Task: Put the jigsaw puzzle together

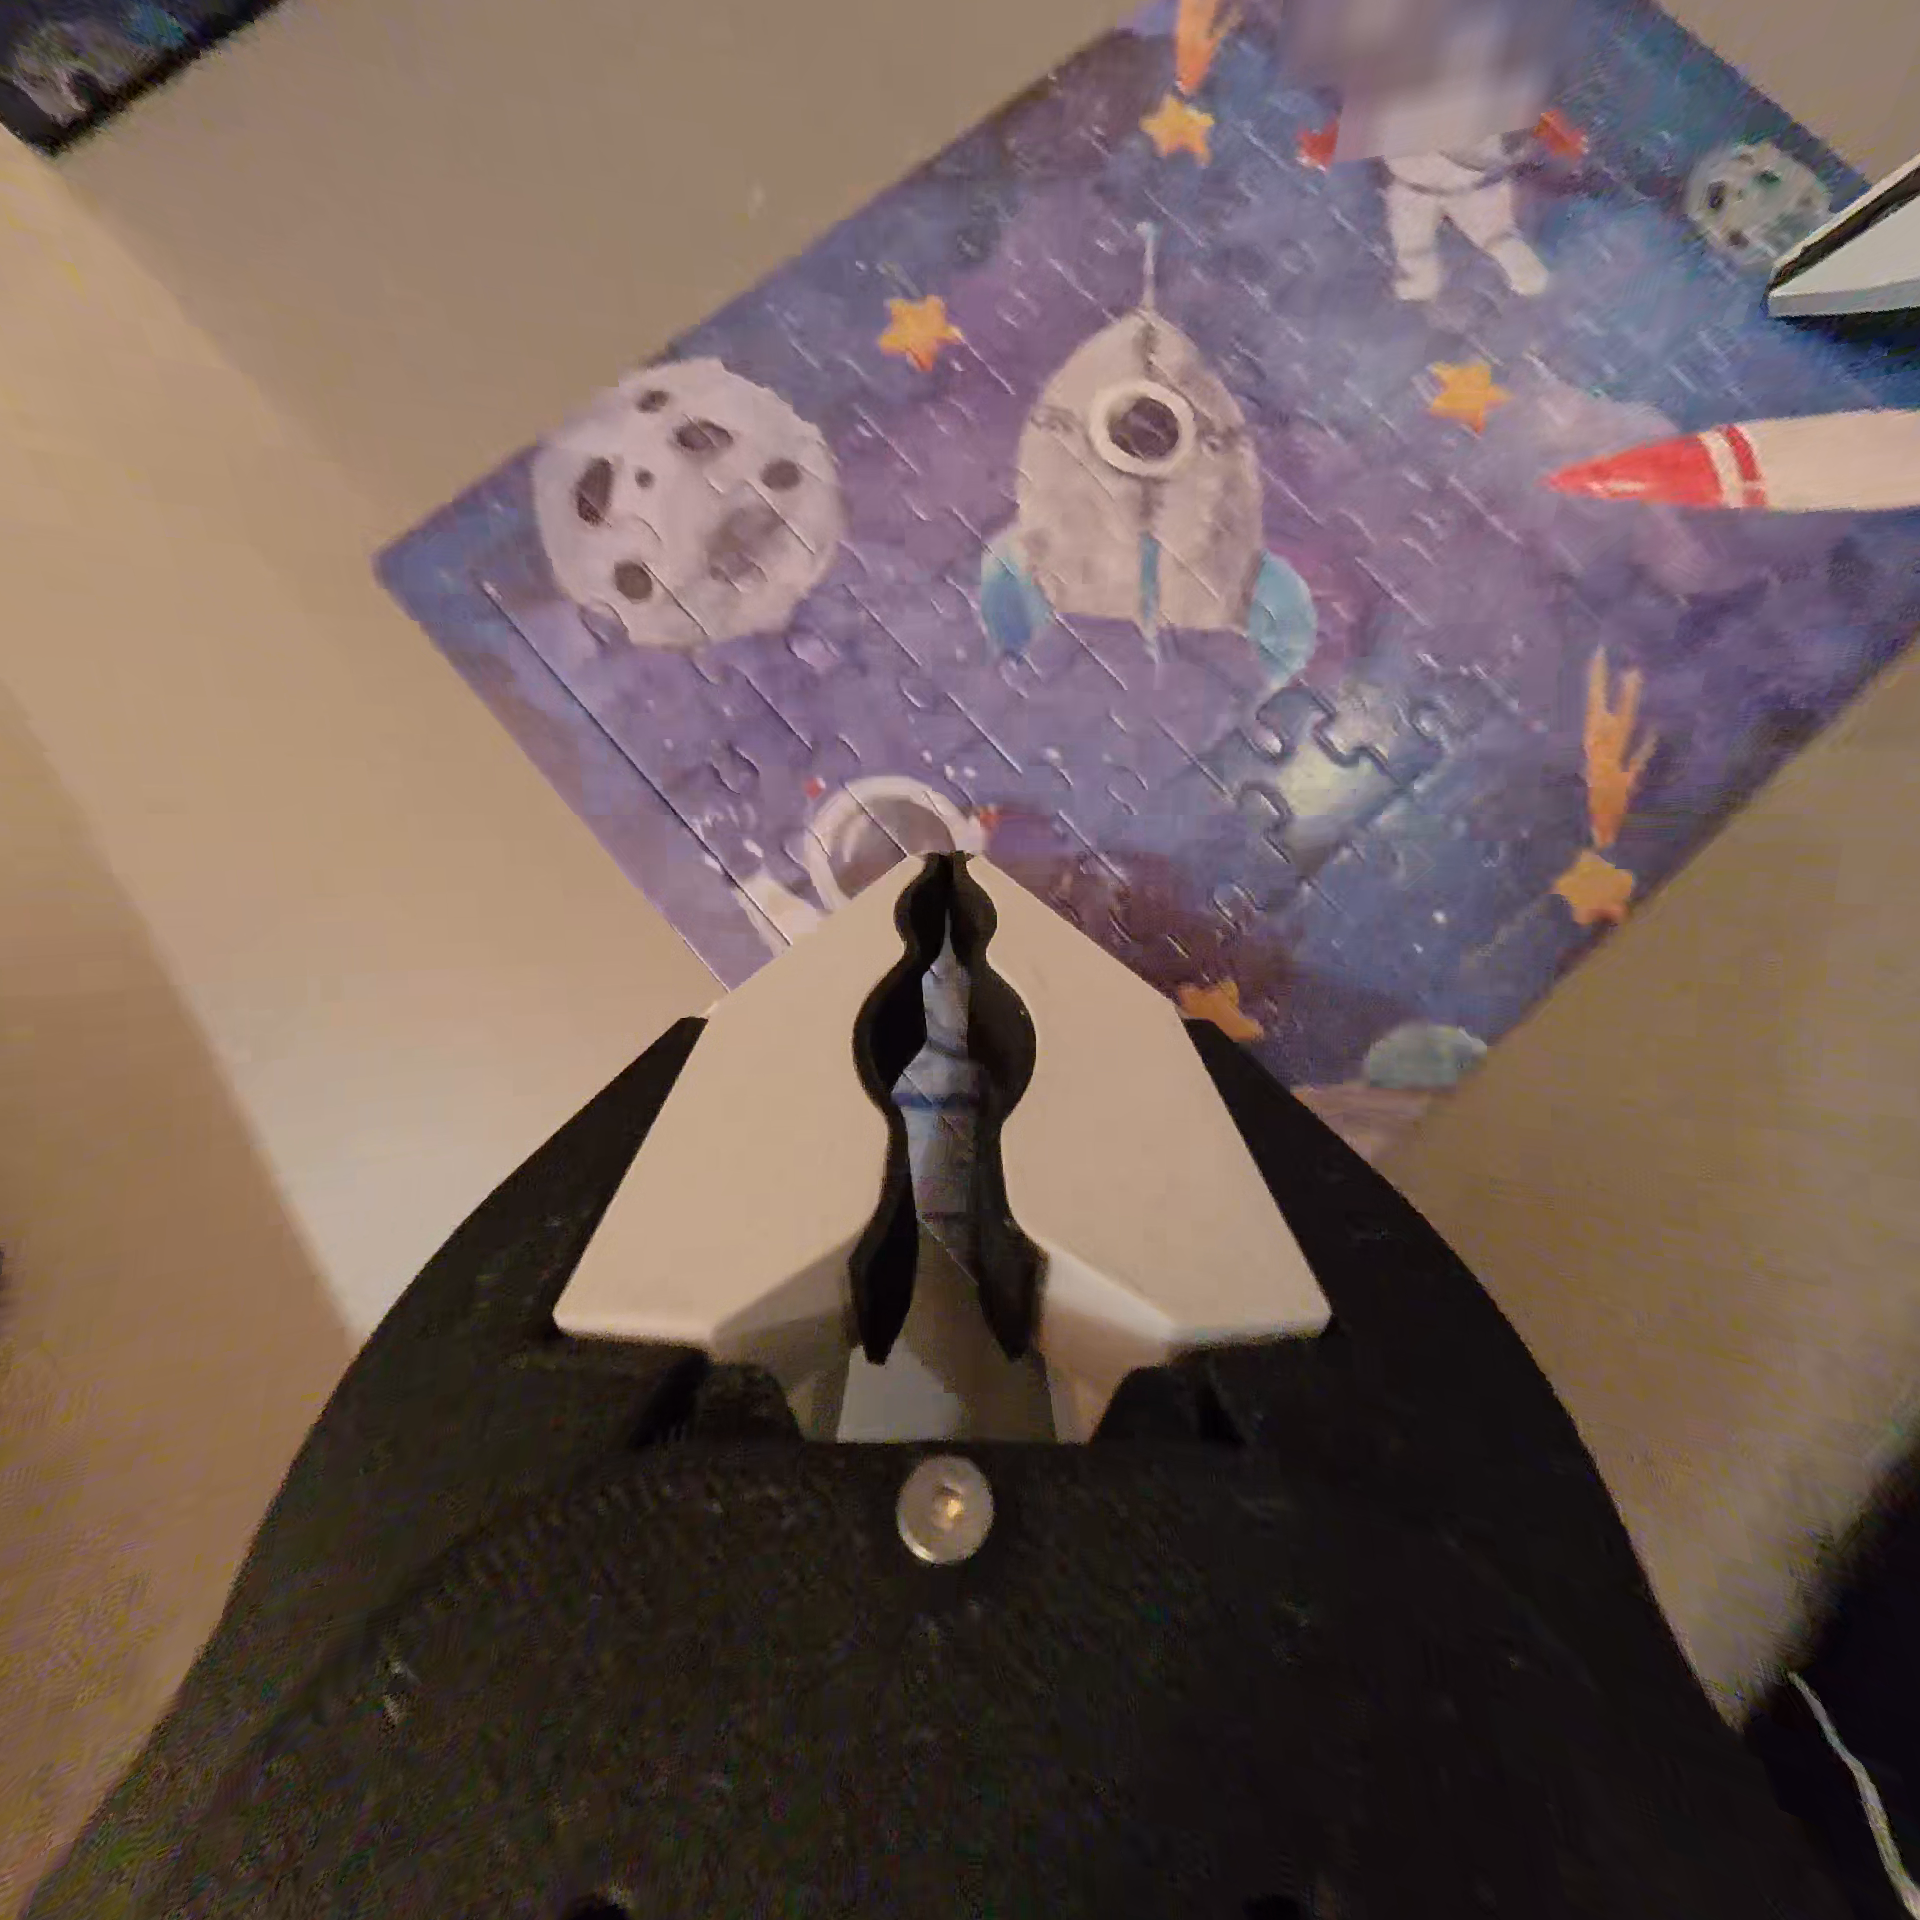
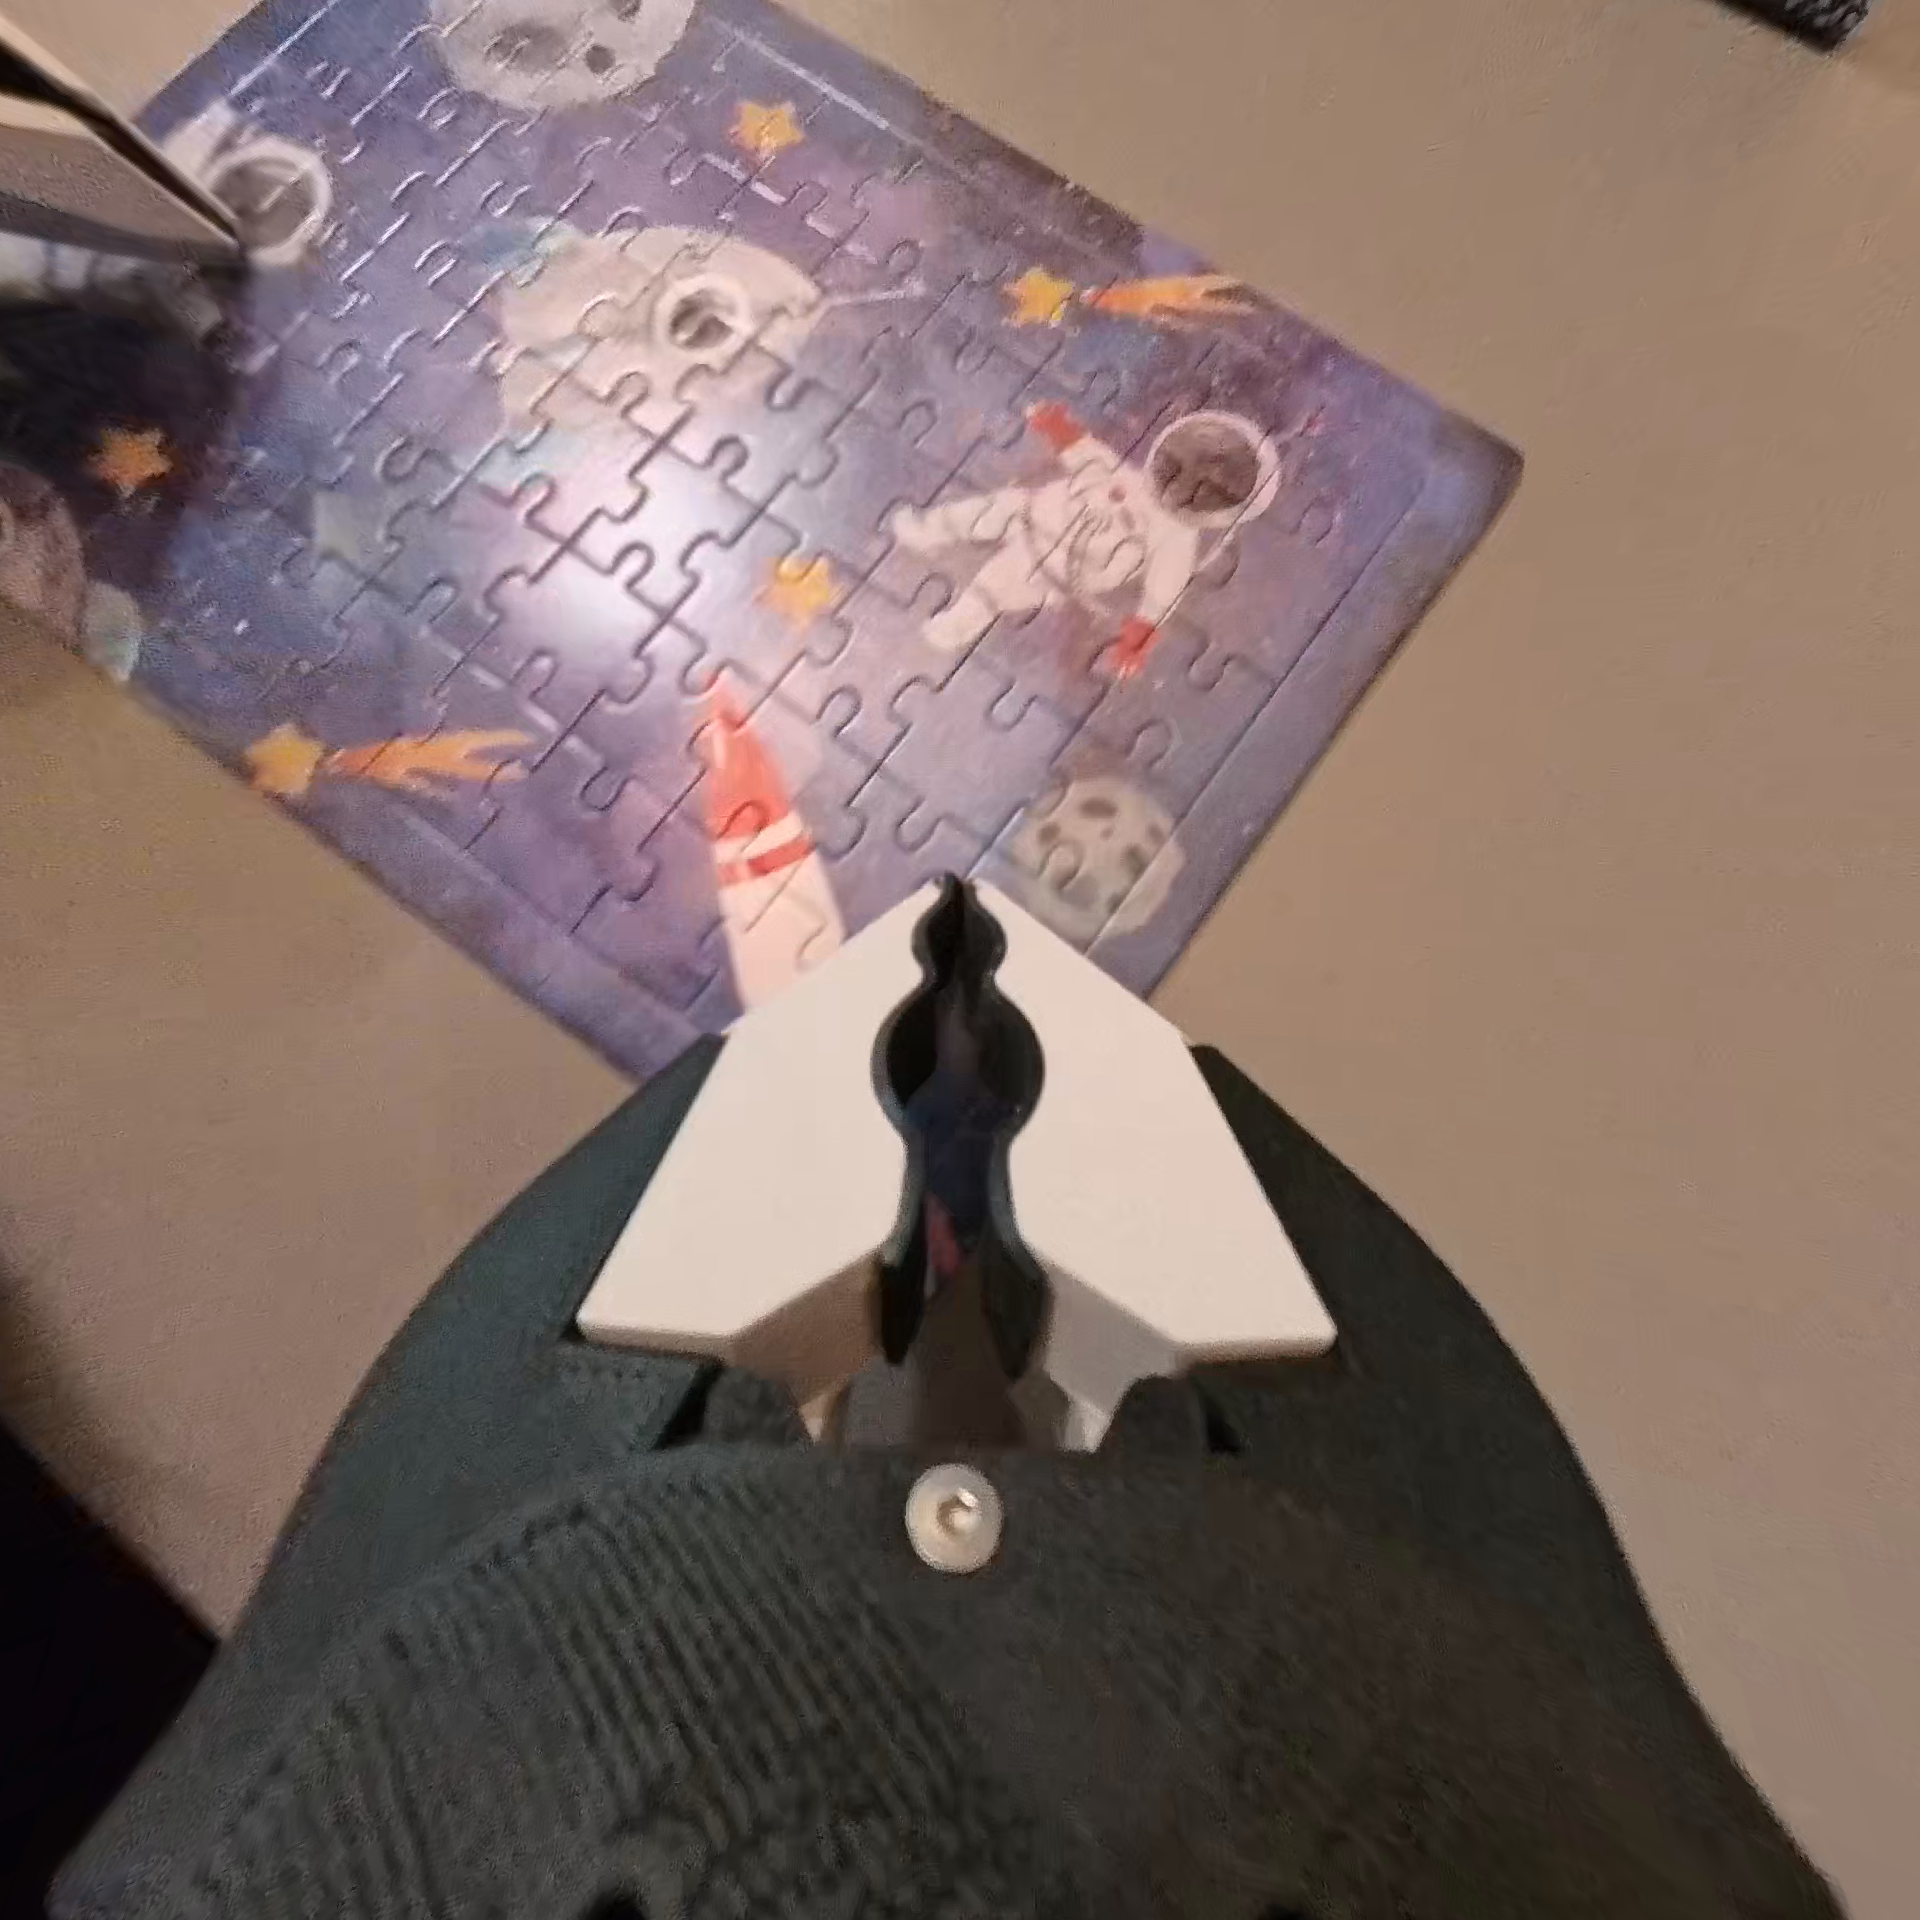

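The space-themed jigsaw puzzle [image 1: 1195, 644] lies flat on a beige table, with its pieces joined and no gap showing; it also shows in the right wrist view [image 2: 727, 499]. My left gripper [image 1: 945, 860] is shut, its tips over an astronaut helmet at the puzzle's near edge. Only the picture beneath shows through its jaws. My right gripper [image 2: 952, 888] is shut, its tips over the red-and-white rocket at the opposite edge. Each gripper shows in the other's view: the right one at top right [image 1: 1797, 286], the left one at top left [image 2: 223, 244]. I cannot tell whether the tips touch the puzzle.
The beige table [image 1: 312, 727] surrounds the puzzle. A dark printed object lies at the far corner [image 1: 83, 62], also seen in the right wrist view [image 2: 1081, 16]. The table's edge drops to dark at lower left [image 2: 62, 1558].
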### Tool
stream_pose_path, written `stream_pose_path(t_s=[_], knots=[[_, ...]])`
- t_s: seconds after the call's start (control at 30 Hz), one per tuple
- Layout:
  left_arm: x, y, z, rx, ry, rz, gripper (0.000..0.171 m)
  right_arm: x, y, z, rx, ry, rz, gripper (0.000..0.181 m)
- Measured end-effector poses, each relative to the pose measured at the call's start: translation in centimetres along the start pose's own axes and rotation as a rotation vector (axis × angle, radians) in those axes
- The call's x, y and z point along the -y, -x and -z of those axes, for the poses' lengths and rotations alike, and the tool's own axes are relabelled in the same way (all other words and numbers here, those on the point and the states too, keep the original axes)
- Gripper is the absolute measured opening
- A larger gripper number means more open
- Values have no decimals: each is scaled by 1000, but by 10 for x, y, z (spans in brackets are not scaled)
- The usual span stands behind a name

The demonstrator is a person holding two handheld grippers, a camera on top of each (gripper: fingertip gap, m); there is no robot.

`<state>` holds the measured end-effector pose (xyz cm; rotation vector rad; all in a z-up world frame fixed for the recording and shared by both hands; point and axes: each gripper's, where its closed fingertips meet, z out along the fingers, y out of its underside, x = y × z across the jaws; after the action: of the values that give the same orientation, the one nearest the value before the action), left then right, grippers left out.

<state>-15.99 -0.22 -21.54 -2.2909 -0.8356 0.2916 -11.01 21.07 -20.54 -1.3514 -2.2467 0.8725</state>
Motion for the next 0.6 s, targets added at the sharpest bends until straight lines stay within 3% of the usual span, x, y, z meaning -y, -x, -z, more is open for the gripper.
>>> stream_pose_path(t_s=[0.1,0.27,0.4,0.6], knots=[[-15,-12,13,34,-9,0,0,-17,21,15,-21,-8,-32,0],[-15,-17,14,13,-16,15,0,-18,29,15,-6,-14,-67,0],[-2,-59,15,-133,-60,1,0,7,65,7,98,-96,-46,0],[14,-103,2,-189,-93,-75,0,41,135,-29,205,-120,97,0]])
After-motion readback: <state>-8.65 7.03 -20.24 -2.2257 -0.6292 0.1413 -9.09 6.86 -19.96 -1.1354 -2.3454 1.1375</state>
